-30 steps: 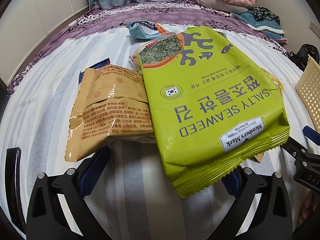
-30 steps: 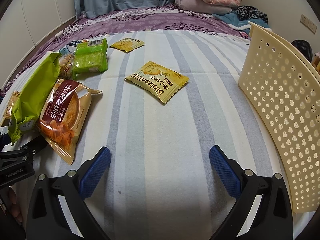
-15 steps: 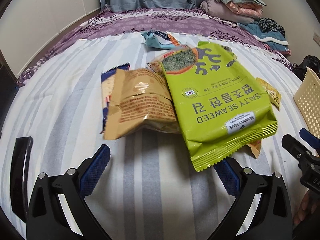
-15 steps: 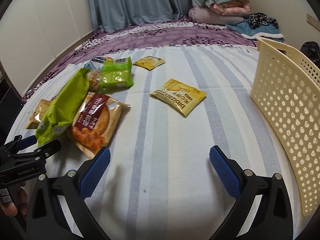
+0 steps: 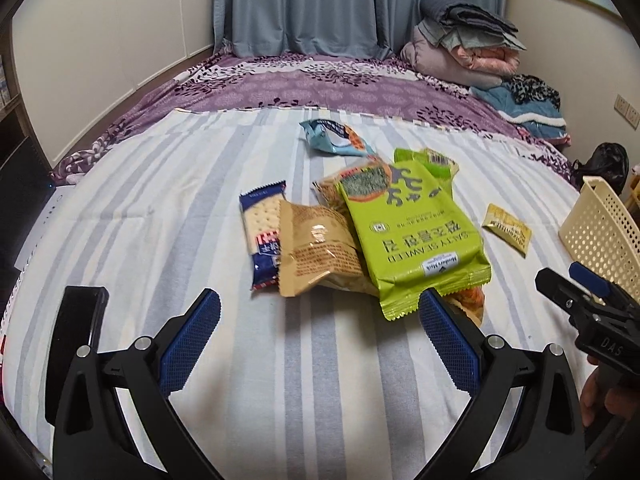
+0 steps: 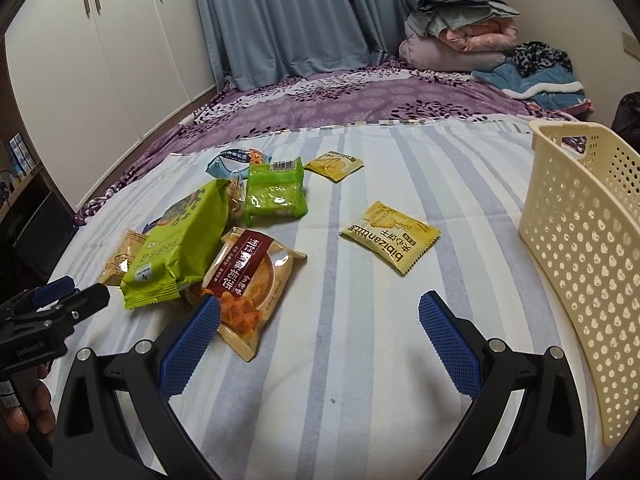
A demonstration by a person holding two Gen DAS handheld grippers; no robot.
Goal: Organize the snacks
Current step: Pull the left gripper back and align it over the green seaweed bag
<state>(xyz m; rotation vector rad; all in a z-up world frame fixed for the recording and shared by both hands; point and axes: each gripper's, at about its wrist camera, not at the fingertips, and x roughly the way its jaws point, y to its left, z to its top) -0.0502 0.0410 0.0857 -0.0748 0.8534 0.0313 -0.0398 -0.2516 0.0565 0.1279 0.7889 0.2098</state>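
Note:
Snack packets lie on a striped bedspread. A large green seaweed bag [image 5: 412,236] lies beside a tan packet [image 5: 316,248] and a blue cracker pack [image 5: 262,232]. My left gripper [image 5: 320,332] is open and empty, above the bed in front of them. The right wrist view shows the green bag [image 6: 180,244], a red-brown pastry packet [image 6: 248,280], a green wrapped packet [image 6: 276,192] and a yellow packet [image 6: 390,236]. My right gripper [image 6: 320,332] is open and empty. A cream perforated basket [image 6: 580,248] stands to its right.
A light blue packet [image 5: 332,140] and a small yellow packet [image 6: 334,164] lie farther back. Folded blankets [image 6: 460,36] are piled at the far right by the curtains. White cupboards [image 6: 100,52] line the left wall. The basket also shows in the left wrist view [image 5: 600,232].
Both grippers have pulled back and risen from the bed, so the snacks look smaller and farther away. Both stay open and empty. No packet has moved.

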